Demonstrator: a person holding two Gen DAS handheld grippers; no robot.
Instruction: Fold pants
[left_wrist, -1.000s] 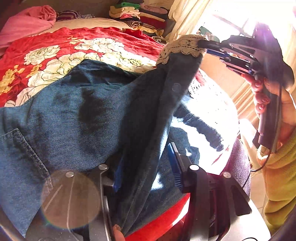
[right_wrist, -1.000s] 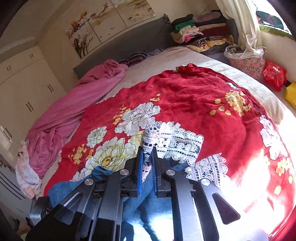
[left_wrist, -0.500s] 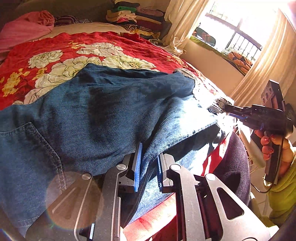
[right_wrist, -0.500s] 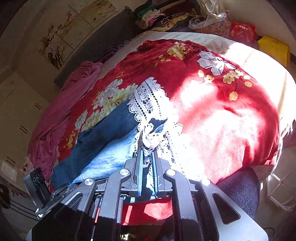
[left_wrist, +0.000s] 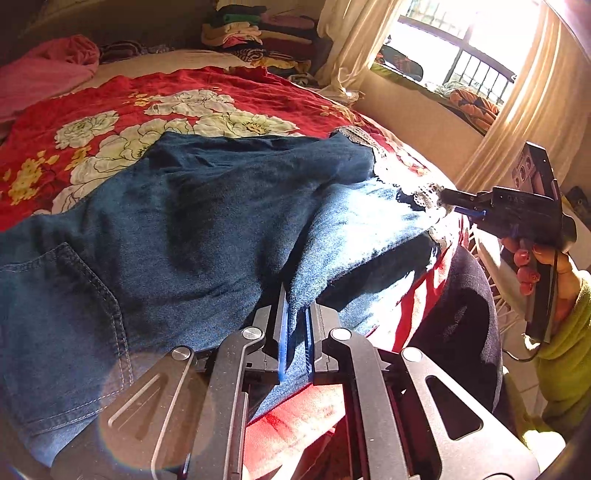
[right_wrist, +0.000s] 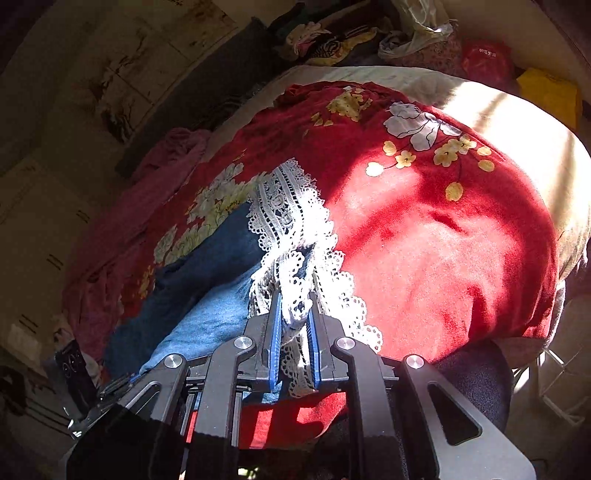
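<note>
Dark blue denim pants (left_wrist: 184, 229) with white lace hems lie spread on the bed, one leg laid over the other. My left gripper (left_wrist: 295, 299) is shut on a fold of denim at the near edge, mid-leg. At the right of the left wrist view, my right gripper (left_wrist: 445, 197), held by a person's hand (left_wrist: 535, 266), grips the lace hem. In the right wrist view the lace hem (right_wrist: 288, 218) bunches between the blue pads of the right gripper (right_wrist: 293, 299), which is shut on it. Denim (right_wrist: 207, 280) stretches away to the left.
A red floral bedspread (left_wrist: 221, 92) covers the bed. A pink blanket (left_wrist: 48, 70) lies at the far left and stacked folded clothes (left_wrist: 258, 33) at the headboard. Curtains and a bright window (left_wrist: 517, 110) stand at the right. The bed's dark edge (left_wrist: 461, 314) drops off near both grippers.
The right gripper carried the lace hem down and rightwards to the bed's near edge, so the lifted leg now lies flat. The left gripper's jaws closed on the denim fold.
</note>
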